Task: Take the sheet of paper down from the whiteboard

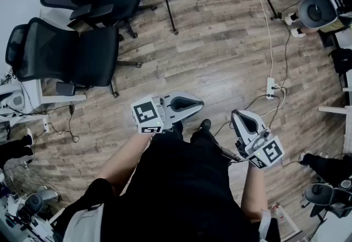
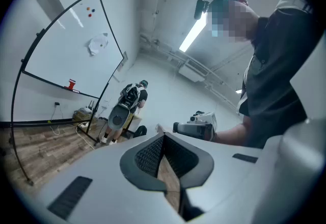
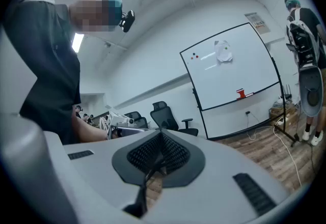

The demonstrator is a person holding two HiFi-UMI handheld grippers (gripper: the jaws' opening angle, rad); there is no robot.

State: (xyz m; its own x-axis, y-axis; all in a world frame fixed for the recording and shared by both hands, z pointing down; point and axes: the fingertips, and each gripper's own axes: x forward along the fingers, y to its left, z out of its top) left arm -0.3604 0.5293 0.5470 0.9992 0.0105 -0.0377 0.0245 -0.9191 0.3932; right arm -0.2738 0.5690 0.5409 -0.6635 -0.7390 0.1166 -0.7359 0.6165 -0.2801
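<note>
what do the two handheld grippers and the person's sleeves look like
The left gripper and right gripper are pale grey rounded shells with dark textured pads, each carrying a cube of black-and-white square markers. The person wears a black short-sleeved top.

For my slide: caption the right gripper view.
Shut right gripper faces the whiteboard, sheet of paper hanging on it.
</note>
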